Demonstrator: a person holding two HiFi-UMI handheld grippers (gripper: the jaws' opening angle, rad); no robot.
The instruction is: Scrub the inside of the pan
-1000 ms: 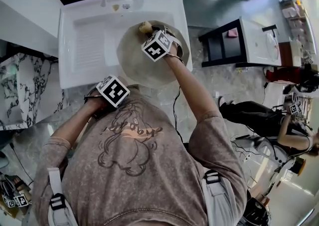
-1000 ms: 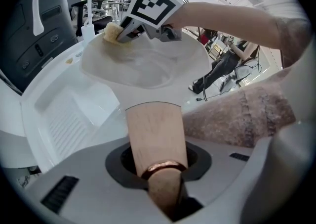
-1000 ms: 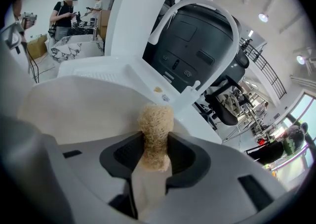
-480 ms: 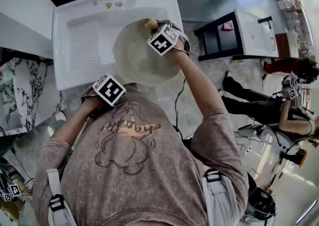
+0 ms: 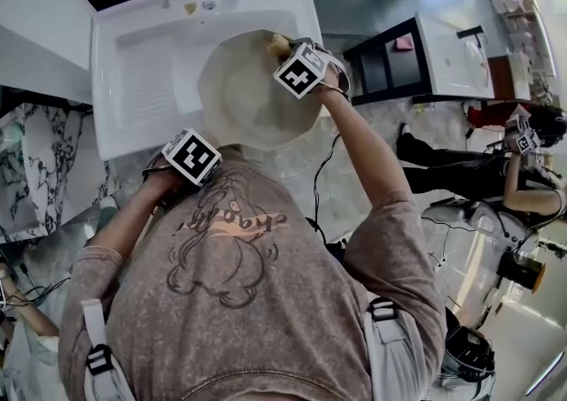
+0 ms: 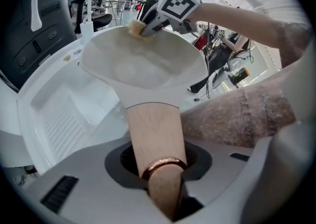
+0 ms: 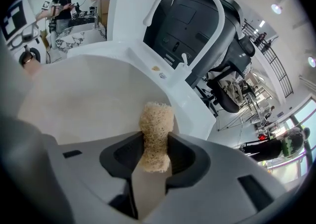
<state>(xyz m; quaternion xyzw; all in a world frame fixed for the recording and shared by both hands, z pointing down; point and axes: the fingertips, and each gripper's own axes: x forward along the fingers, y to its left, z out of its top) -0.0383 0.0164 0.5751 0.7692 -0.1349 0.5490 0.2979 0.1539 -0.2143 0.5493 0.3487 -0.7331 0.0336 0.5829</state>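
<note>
Pan (image 5: 244, 94) scrubbing seems underway: left hand-held gripper (image 6: 163, 178) clamps its wooden handle (image 6: 154, 129), right hand-held gripper (image 7: 154, 151) pinches a loofah (image 7: 157, 116) at the far inner edge. Plenty left, I'd guess.

Brightly, evenly lit from overhead, with ceiling lamps (image 7: 280, 8) flaring and mild glare on the white sink (image 5: 142, 80). Strongly bent at the edges and black in the corners in both gripper views. Blurred nearest the lens, sharper farther out.
</note>
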